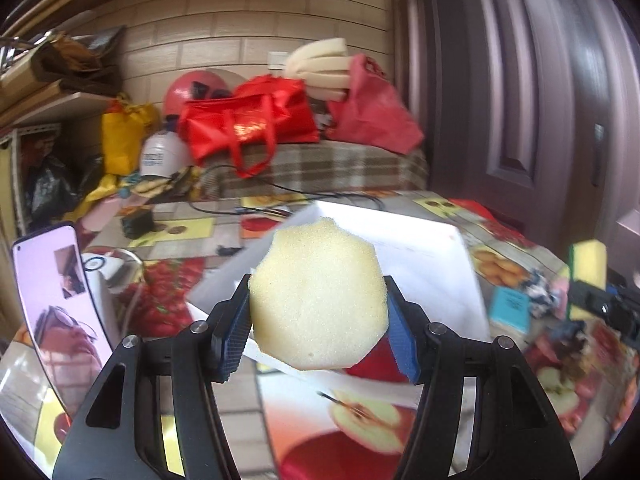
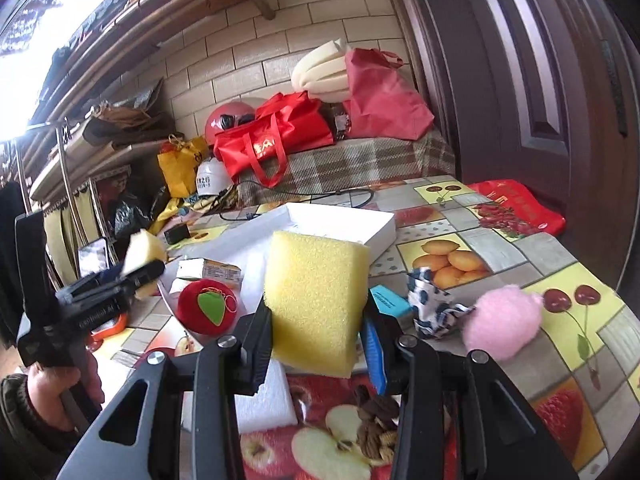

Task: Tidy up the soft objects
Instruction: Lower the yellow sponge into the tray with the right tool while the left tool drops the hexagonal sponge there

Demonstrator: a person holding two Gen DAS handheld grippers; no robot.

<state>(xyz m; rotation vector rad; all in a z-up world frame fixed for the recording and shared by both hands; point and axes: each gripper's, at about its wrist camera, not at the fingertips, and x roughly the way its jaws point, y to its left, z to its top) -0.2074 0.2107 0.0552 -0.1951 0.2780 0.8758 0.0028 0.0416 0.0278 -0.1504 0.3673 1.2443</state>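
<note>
My left gripper (image 1: 318, 320) is shut on a pale yellow octagonal sponge (image 1: 320, 296) and holds it above the table in front of a white box (image 1: 420, 248). My right gripper (image 2: 316, 320) is shut on a yellow rectangular sponge (image 2: 316, 300), held upright above the table. In the right wrist view the left gripper (image 2: 140, 270) with its pale sponge (image 2: 142, 252) shows at the left. In the left wrist view the right gripper's yellow sponge (image 1: 590, 268) shows at the far right. A red plush apple (image 2: 208, 308), a pink fluffy toy (image 2: 502, 322) and a patterned cloth (image 2: 434, 306) lie on the table.
The table has a fruit-print cover (image 2: 560, 280). A white foam block (image 2: 264, 400), a teal card (image 2: 390, 300), a small carton (image 2: 212, 270) and dried snacks (image 2: 376, 428) lie on it. A phone (image 1: 60, 304) stands at the left. Red bags (image 2: 280, 136) sit on a plaid bench behind.
</note>
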